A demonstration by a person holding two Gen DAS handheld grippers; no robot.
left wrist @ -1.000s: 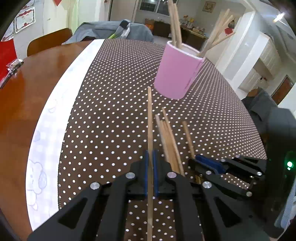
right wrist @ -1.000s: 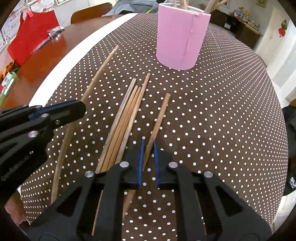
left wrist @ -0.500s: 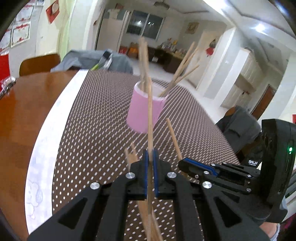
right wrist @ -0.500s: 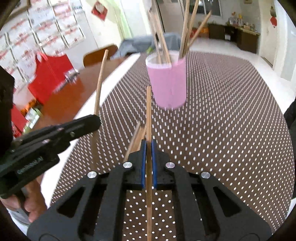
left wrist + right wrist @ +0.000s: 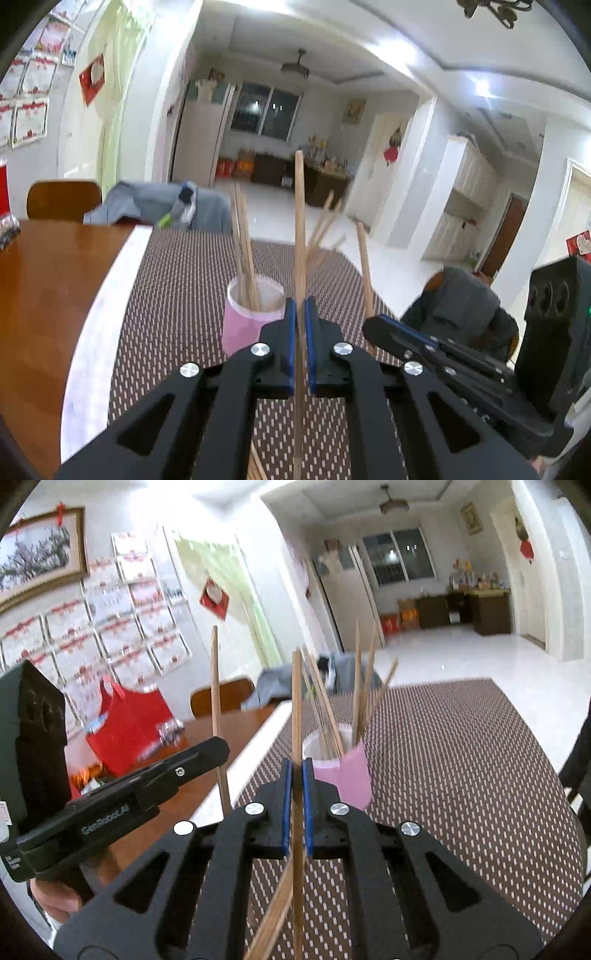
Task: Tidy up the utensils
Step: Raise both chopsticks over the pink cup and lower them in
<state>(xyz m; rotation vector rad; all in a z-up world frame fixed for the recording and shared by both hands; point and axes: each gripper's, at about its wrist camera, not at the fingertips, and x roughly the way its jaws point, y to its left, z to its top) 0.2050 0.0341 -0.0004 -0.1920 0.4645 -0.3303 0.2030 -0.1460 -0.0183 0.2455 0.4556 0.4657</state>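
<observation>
My left gripper (image 5: 300, 314) is shut on a wooden chopstick (image 5: 299, 221) that points upward, lifted above the table. My right gripper (image 5: 296, 775) is shut on another wooden chopstick (image 5: 296, 709), also raised and upright. A pink cup (image 5: 245, 321) holding several chopsticks stands on the dotted brown tablecloth (image 5: 177, 295) ahead of both grippers; it also shows in the right wrist view (image 5: 347, 775). The right gripper (image 5: 391, 332) with its chopstick (image 5: 364, 266) shows in the left wrist view; the left gripper (image 5: 207, 753) with its chopstick (image 5: 216, 701) shows in the right wrist view. Loose chopsticks (image 5: 277, 912) lie below.
The bare wooden tabletop (image 5: 48, 280) lies to the left of the cloth. A red bag (image 5: 125, 727) stands on its far side. Chairs with grey clothing (image 5: 155, 206) stand behind the table, another chair (image 5: 458, 314) at the right.
Both grippers have lifted their chopsticks off the table and tilted them upright. The view has risen from the tablecloth to the room; the cup now sits lower in both views.
</observation>
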